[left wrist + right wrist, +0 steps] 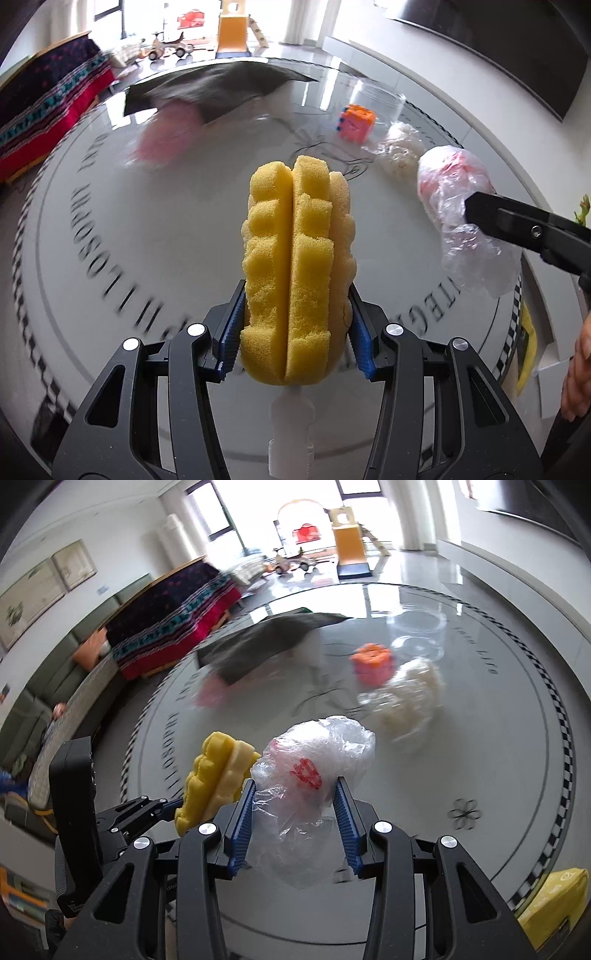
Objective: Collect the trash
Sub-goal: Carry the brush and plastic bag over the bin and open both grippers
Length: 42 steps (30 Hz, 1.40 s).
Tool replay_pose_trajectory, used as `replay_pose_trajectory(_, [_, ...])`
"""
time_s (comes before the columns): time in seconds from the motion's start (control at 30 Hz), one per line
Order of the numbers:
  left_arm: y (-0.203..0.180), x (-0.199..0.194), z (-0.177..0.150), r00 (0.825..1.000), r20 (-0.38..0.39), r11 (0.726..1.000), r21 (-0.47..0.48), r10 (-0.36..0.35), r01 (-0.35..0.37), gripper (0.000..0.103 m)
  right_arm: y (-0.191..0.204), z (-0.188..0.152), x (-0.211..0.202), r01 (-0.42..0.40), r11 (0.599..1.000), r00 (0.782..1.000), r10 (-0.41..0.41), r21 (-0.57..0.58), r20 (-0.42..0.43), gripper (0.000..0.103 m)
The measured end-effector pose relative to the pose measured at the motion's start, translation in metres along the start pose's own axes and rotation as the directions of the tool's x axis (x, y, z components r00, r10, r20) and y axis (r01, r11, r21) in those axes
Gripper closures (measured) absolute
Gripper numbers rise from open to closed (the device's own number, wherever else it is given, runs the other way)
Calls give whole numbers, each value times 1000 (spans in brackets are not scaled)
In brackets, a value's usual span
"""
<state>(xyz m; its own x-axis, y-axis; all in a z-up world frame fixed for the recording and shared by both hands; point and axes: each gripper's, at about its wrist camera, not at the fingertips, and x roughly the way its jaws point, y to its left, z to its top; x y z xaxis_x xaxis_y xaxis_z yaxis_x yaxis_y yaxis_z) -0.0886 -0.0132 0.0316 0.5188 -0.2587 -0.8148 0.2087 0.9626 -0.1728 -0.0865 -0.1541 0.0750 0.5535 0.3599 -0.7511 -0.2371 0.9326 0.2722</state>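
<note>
- Left tongs (297, 328) clamp the ridged yellow foam sponge (298, 258), held above the round glass bench (147, 229).
- Right tongs (295, 825) grip the crumpled clear plastic bag (314, 764).
- A white crumpled plastic wad (410, 698) and a dark sheet (258, 642) remain uncollected.

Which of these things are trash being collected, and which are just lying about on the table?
Being collected:
- sponge, held in the left gripper
- plastic bag, held in the right gripper

Lying about:
- orange cube
- clear jar
- white bundle
- dark cloth

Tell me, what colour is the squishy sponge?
Yellow. The sponge shows best in the left wrist view.
</note>
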Motion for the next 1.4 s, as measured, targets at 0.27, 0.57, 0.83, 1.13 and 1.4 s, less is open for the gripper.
replay_pose_trajectory(0.27, [47,-37,-47,998,39,995,-90,46,-43,54,77,-24,13,-85,986,995,78,-140,-61,60])
replay_pose_trajectory(0.57, [118,-104,-135,980,70,950,-268,184,-159,54,179,-74,18,-261,908,962,216,-327,-169,60])
replay_pose_trajectory(0.83, [195,-147,-229,944,-4,811,-511,331,-286,53,286,-119,30,-427,770,899,305,-474,-314,60])
replay_pose_trajectory(1.13, [238,-183,-316,894,-116,640,-659,432,-395,51,397,-141,56,-590,649,798,377,-480,-471,57])
replay_pose_trajectory(1.4, [248,-196,-334,873,-146,556,-719,464,-416,6,423,-149,61,-579,636,805,349,-510,-479,36])
